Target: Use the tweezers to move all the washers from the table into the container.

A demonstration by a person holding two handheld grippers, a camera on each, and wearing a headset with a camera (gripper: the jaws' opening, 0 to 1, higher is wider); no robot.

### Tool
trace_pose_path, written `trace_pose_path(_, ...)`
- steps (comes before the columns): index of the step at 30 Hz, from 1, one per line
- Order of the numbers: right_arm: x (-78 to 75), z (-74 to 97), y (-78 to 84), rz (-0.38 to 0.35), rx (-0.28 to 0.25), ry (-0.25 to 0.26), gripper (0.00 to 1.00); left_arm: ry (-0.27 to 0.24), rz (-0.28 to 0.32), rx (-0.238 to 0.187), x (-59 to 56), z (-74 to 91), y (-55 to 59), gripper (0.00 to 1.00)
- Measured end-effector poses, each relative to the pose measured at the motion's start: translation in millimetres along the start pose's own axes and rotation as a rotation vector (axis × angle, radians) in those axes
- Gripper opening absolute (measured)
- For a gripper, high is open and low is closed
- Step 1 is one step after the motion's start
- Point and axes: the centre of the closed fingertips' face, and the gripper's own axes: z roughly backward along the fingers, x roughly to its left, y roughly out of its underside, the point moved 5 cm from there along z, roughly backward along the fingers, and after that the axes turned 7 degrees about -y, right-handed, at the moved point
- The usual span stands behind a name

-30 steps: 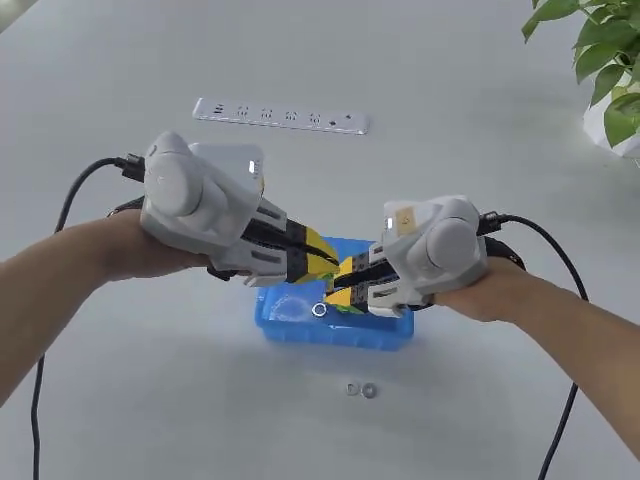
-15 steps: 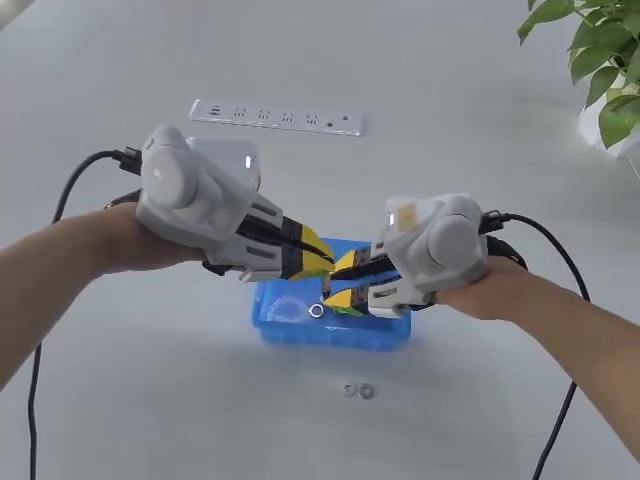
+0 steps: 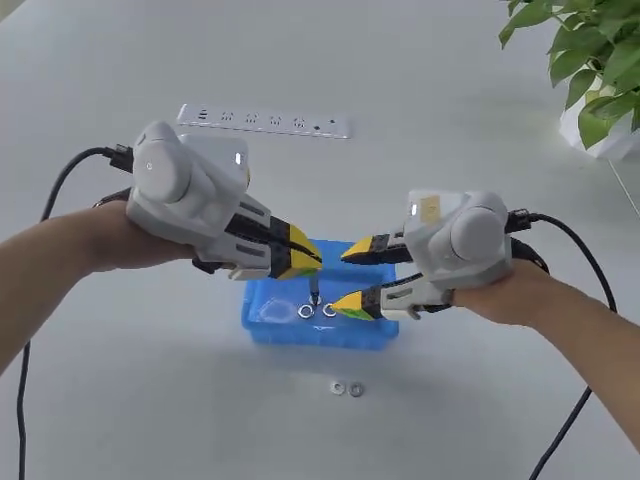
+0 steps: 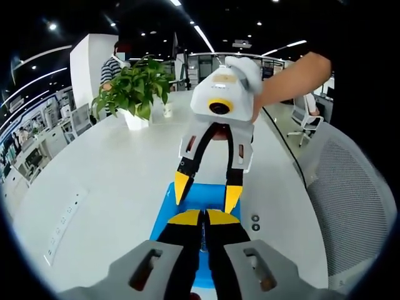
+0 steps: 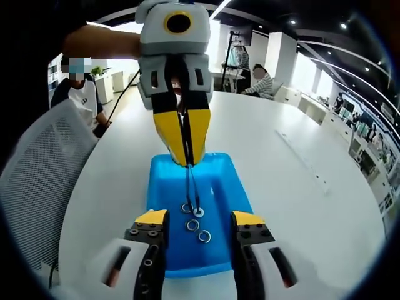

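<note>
Toward the far left edge of the worktop (image 3: 90, 60) a power strip (image 3: 265, 120) lies flat. Nearer the middle, the left tool (image 3: 305, 258) has its jaws pressed together, clamped on the tweezers (image 3: 313, 290), which slant down into the blue container (image 3: 280, 335). In the right gripper view the tweezers' tips sit low among the washers (image 5: 192, 225) scattered on the container's floor; whether they pinch one of them cannot be told. Just to the right, the right tool (image 3: 348, 278) hangs over the container's right end with its jaws well apart and nothing between them, facing the left tool tip to tip. On the bare worktop near the container's front wall, toward the person's edge, a pair of washers (image 3: 347, 388) lies side by side, outside the container. At the far right corner the leaves of a potted plant (image 3: 590, 60) reach in over the worktop.
</note>
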Motion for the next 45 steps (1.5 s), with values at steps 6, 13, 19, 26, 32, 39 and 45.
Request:
trace_pose_path(6, 5.0, 15.8, 6.2, -0.028, -0.006, 0.032, 0.47, 0.001, -0.007, 0.005, -0.4, -1.5, -1.1, 0.05)
trace_pose_path(13, 13.6, 34.2, 14.4, -0.075, -0.033, 0.073, 0.62, 0.003, -0.014, 0.012, -0.9, -3.6, -2.2, 0.05)
trace_pose_path(19, 17.3, 47.4, 24.4, -0.106, -0.046, 0.109, 0.71, 0.006, -0.013, 0.016, -3.4, -4.8, -3.0, 0.05)
trace_pose_path(26, 26.4, 62.4, 32.0, -0.135, -0.070, 0.145, 0.76, 0.010, -0.019, 0.023, -5.6, -4.6, -5.2, 0.05)
trace_pose_path(32, 37.0, 70.9, 40.0, -0.155, -0.067, 0.168, 0.76, 0.003, -0.027, 0.018, -6.6, -0.1, -12.4, 0.05)
trace_pose_path(39, 48.1, 80.5, 44.7, -0.176, -0.074, 0.192, 0.76, -0.005, -0.033, 0.025, -6.0, 7.1, -19.5, 0.05)
trace_pose_path(45, 55.8, 88.7, 43.7, -0.188, -0.090, 0.207, 0.77, -0.008, -0.031, 0.027, -7.6, 12.9, -27.9, 0.04)
